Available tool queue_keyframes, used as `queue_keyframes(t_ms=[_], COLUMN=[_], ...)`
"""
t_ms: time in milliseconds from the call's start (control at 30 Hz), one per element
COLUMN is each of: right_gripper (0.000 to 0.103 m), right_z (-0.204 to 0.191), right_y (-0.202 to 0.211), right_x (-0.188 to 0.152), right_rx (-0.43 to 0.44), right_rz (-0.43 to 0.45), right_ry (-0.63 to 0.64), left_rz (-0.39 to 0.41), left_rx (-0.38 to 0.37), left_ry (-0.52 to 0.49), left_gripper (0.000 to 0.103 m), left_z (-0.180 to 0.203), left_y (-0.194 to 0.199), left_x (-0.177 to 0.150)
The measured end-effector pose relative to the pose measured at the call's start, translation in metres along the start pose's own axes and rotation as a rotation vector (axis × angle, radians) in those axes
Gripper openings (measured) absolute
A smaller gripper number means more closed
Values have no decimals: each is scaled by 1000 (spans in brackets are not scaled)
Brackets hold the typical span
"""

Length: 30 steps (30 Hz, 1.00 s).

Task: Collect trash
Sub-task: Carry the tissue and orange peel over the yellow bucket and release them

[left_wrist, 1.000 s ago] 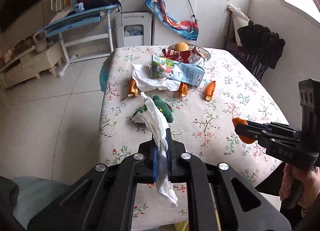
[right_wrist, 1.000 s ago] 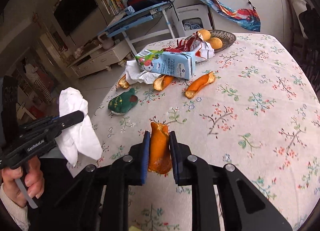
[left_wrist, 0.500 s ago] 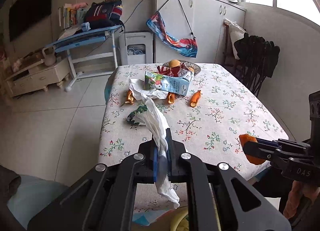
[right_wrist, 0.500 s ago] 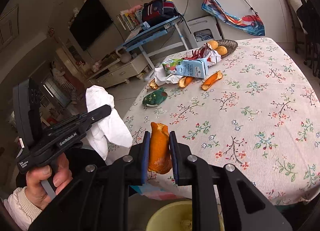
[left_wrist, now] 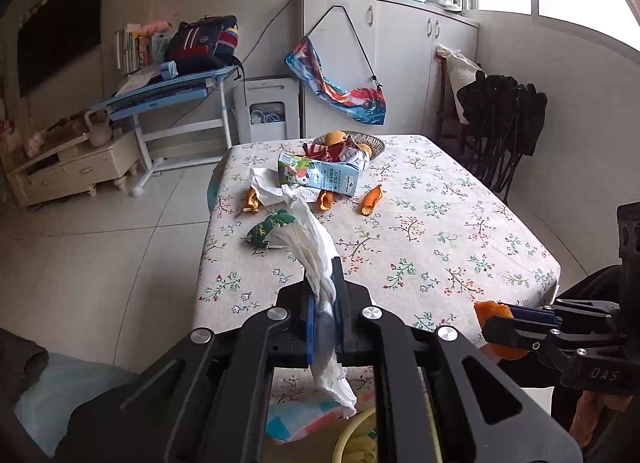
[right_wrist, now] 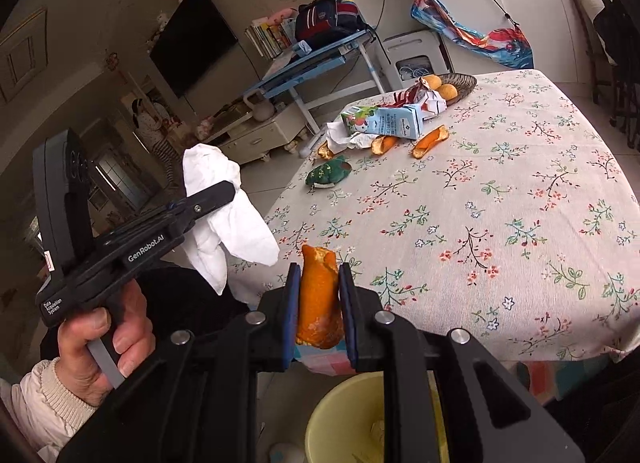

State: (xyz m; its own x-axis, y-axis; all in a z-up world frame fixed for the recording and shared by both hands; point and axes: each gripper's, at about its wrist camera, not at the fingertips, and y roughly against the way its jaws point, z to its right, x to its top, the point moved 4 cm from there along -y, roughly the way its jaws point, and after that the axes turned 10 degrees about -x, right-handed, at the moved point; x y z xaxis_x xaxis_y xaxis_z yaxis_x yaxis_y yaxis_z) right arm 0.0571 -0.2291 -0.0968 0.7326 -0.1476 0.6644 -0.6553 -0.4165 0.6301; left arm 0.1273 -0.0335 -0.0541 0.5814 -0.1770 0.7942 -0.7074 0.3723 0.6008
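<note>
Orange peel stands long axis upright, clamped between the right gripper jaws, past the table near edge, yellow bin at 6 o'clock below. At 9 o'clock, left gripper pinches a hanging white tissue. Floor beside the table lies open.

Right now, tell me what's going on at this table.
A person is clearing trash with two hand-held grippers. The left gripper is shut on a white tissue, the right gripper on an orange peel. Both are held off the table's near edge, above a yellow bin. A milk carton, more peels and wrappers remain on the table.
</note>
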Motion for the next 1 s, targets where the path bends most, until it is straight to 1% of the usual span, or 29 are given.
queue_keyframes(t_ms=[233, 900, 1000], right_gripper=[20, 21, 22], right_z=[-3, -11, -12], right_y=[10, 28, 30], right_x=[-11, -47, -54], right_rx=[5, 17, 18], right_rz=[-1, -44, -53], right_ry=[7, 22, 25], left_rz=[11, 52, 56], left_rx=[-1, -15, -16], left_ry=[-10, -48, -53], left_gripper=[8, 8, 8], left_z=[8, 32, 36], left_y=[13, 54, 59], left_x=[-5, -11, -12])
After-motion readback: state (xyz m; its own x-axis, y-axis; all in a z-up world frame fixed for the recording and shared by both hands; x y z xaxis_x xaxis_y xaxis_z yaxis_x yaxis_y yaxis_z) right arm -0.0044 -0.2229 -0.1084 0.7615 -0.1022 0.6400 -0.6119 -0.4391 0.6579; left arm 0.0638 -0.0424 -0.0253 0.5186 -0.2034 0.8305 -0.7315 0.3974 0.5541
